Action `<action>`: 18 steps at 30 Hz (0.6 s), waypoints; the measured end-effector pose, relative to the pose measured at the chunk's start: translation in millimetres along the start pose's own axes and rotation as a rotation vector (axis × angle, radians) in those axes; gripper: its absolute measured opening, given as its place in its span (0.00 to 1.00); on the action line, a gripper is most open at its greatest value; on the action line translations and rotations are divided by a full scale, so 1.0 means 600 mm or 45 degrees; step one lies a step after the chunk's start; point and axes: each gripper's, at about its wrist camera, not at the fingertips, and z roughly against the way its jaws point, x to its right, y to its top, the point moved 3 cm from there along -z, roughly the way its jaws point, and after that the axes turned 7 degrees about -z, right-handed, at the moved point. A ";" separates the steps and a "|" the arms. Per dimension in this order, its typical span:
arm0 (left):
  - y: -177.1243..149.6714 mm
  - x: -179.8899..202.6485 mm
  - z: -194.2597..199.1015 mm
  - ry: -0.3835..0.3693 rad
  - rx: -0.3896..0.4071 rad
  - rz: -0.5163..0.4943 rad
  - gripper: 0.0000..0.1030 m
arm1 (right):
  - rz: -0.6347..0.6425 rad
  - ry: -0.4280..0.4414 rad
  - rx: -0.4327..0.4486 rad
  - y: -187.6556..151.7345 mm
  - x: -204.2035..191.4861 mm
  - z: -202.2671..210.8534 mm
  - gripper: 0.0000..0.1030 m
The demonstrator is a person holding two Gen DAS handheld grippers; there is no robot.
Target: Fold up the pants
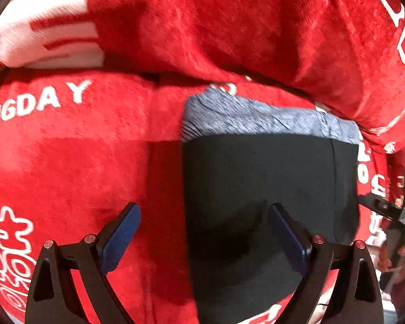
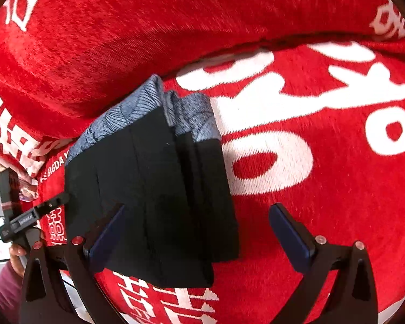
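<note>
The black pants (image 1: 267,178) lie folded into a compact rectangle on a red cover, on top of a folded grey patterned cloth (image 1: 256,118). In the right wrist view the pants (image 2: 154,189) show stacked layers with the grey cloth (image 2: 191,118) sticking out behind. My left gripper (image 1: 205,232) is open and empty, its right finger over the pants' near part, its left finger over the red cover. My right gripper (image 2: 197,232) is open and empty, its left finger over the pants, its right finger over the cover. The left gripper also shows at the right wrist view's left edge (image 2: 35,213).
A red cover with white lettering (image 2: 324,189) spreads over the seat. A red backrest cushion (image 1: 229,27) rises right behind the folded stack. The other gripper and the hand holding it show at the left wrist view's right edge (image 1: 391,216).
</note>
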 end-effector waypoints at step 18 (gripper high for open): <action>0.017 0.056 -0.076 -0.164 -0.043 -0.001 0.93 | 0.147 0.372 -0.238 0.026 0.011 -0.051 1.00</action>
